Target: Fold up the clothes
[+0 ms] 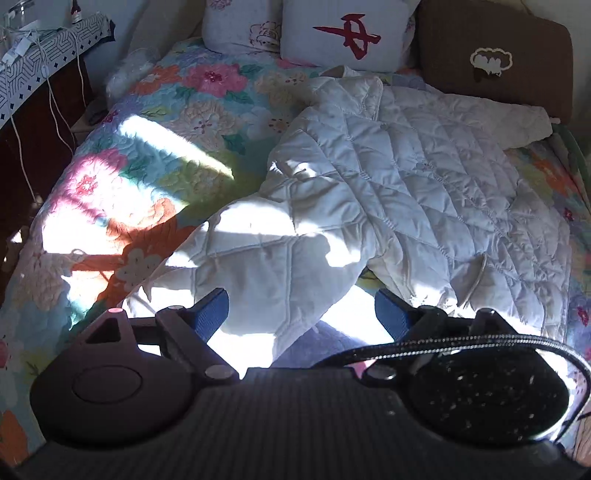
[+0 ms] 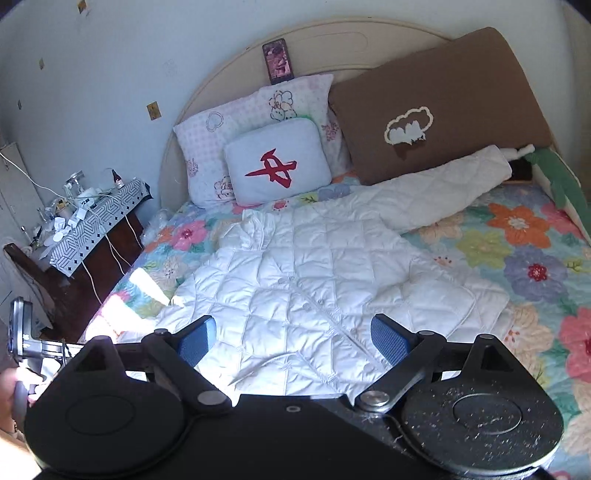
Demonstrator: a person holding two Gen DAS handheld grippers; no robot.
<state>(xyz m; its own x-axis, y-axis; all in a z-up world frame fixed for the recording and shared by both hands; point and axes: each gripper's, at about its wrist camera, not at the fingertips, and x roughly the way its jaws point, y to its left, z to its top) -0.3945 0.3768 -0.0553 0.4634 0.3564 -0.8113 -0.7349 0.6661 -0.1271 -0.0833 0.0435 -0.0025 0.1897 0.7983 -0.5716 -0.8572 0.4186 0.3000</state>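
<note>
White quilted jacket (image 2: 314, 280) spread on floral bedspread (image 2: 517, 251), left claw (image 1: 301, 314) and right claw (image 2: 293, 339) angled downward above it, both spread apart, empty

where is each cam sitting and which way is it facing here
Left wrist: on the left hand-held gripper, angled down over the bed's near edge at the white quilted jacket; its open blue fingers show.
Right wrist: on the right hand-held gripper, higher, facing the headboard; its open fingers, plus the left hand-held gripper at lower left.
Shared: jacket, floral bedspread, red-symbol pillow, brown pillow.
</note>
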